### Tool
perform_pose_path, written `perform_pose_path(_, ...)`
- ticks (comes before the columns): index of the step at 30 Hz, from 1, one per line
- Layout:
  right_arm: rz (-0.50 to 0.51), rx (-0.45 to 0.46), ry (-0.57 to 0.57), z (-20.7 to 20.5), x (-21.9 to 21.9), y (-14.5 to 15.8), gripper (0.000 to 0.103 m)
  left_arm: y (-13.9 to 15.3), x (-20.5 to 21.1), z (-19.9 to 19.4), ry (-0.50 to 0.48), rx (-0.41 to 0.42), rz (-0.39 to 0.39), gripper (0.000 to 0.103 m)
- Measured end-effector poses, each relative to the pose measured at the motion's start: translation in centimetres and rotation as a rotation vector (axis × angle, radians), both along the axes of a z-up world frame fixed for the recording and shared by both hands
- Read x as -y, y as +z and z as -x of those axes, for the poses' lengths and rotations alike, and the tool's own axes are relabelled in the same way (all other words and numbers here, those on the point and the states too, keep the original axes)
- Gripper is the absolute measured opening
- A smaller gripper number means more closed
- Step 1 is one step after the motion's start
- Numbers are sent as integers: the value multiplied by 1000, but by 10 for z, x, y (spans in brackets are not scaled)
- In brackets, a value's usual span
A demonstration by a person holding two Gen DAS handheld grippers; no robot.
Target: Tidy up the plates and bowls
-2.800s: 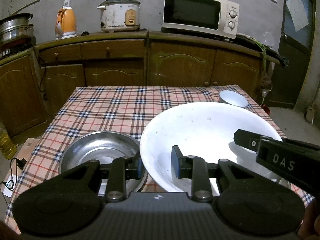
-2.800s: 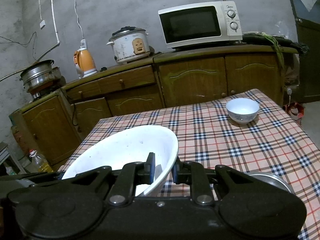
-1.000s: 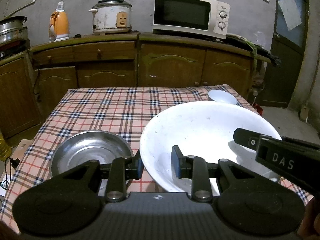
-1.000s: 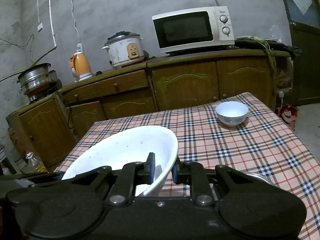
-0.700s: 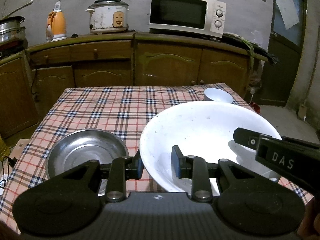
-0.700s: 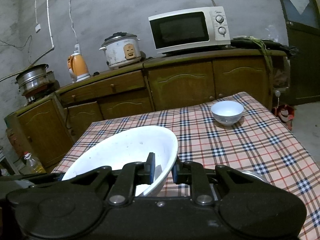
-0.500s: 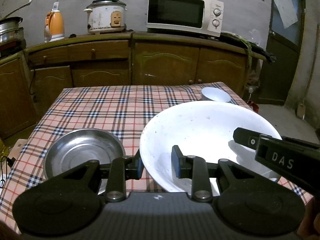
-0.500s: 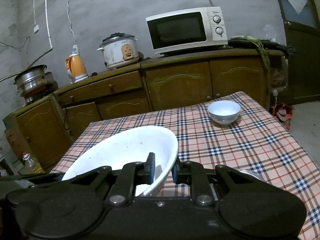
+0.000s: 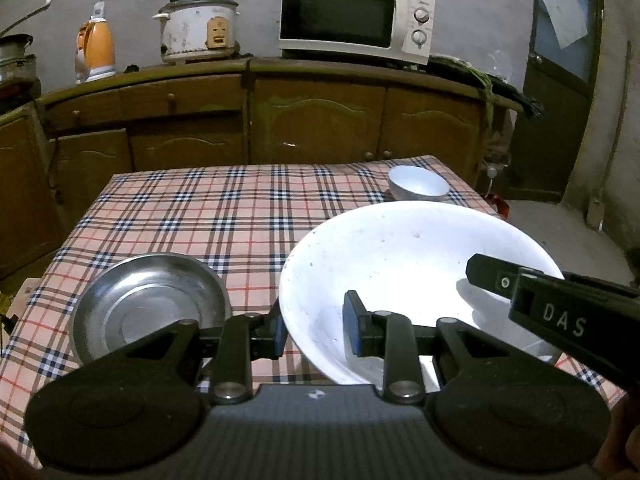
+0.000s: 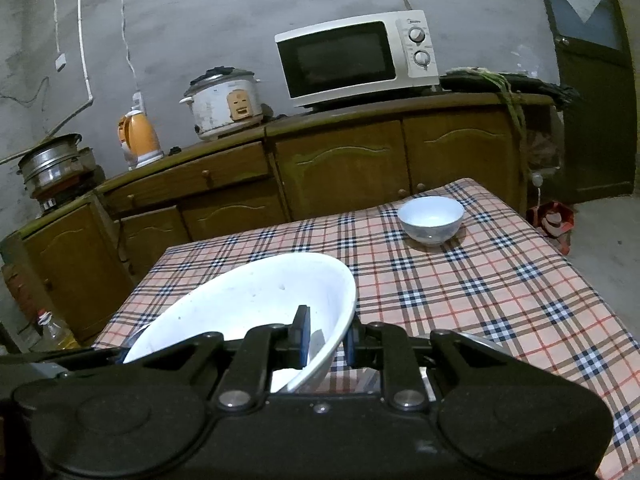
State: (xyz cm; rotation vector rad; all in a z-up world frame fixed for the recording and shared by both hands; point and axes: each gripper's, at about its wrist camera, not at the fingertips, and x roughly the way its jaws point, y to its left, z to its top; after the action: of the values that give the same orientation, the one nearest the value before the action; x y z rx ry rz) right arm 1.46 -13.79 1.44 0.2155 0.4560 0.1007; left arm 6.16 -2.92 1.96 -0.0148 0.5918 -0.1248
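Note:
A large white bowl (image 9: 400,264) hangs above the near end of the checked table (image 9: 240,208), held from both sides. My left gripper (image 9: 314,332) is shut on its near left rim, one pad inside and one outside. My right gripper (image 10: 326,340) is shut on the opposite rim of the same bowl (image 10: 248,300); one of its fingers (image 9: 492,276) reaches in from the right in the left wrist view. A steel plate (image 9: 148,312) lies on the cloth left of the bowl. A small white bowl (image 10: 431,216) stands at the far right of the table (image 10: 480,280).
The edge of a second steel dish (image 10: 480,342) shows just under my right gripper. Wooden cabinets (image 9: 320,120) behind the table carry a microwave (image 9: 352,16), a rice cooker (image 9: 196,28) and an orange kettle (image 9: 96,48). A door (image 9: 560,80) stands at the right.
Both grippers keep their hold on the large bowl. The table, steel plate and small bowl have slid a little left and away in both views, so the bowl has shifted slightly.

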Motion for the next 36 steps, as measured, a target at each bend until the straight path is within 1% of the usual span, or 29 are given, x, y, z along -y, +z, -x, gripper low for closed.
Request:
perform_pose_path(14, -3, -10, -43, -2, 17, -7, 23, -5, 14, -8, -36, -13, -2, 30)
perform_pose_path(36, -8, -15, -122, 2, 46, -9, 23, -8, 35, -17, -108, -19, -6, 30)
